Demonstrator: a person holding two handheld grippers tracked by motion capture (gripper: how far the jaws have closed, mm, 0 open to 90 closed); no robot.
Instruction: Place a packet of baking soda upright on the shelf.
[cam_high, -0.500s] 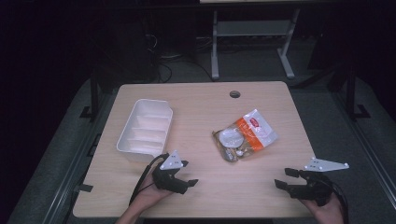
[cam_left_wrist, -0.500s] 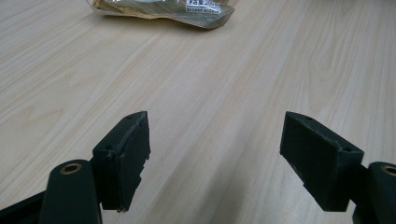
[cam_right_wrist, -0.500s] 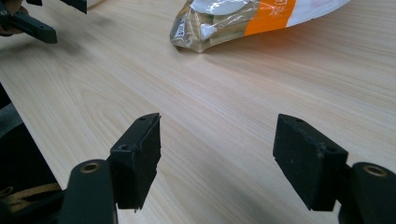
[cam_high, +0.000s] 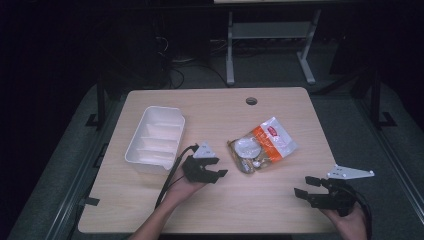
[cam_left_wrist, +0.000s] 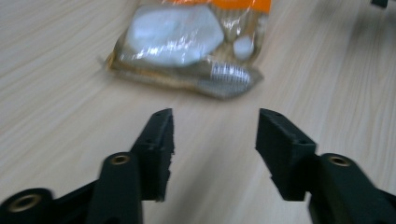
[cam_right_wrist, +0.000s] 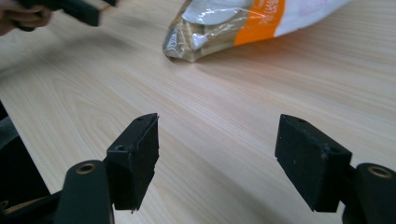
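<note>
Looking down from the high view, you hold the left gripper (cam_high: 216, 172) just beside the crinkled clear-and-orange plastic snack bag (cam_high: 261, 146), which lies flat near the middle of the pale wooden table (cam_high: 280, 200). Its jaws point toward the bag but they do not touch it. Your right gripper (cam_high: 306, 187) is low at the near right part of the table, well apart from the bag. The white plastic tray with dividers (cam_high: 155, 138) stands to the left of your left gripper, and a small round cable hole (cam_high: 251, 101) is at the far edge of the table.

In the left gripper view, the two black jaws stand wide apart with only bare wood between them. The snack bag (cam_left_wrist: 189, 44) lies straight ahead, near the tips, with its clear end toward you.

In the right gripper view, the jaws are also spread wide and hold nothing. The bag (cam_right_wrist: 243, 23) lies farther off at the top, and your other hand (cam_right_wrist: 23, 16) with its gripper is at the upper left corner.
</note>
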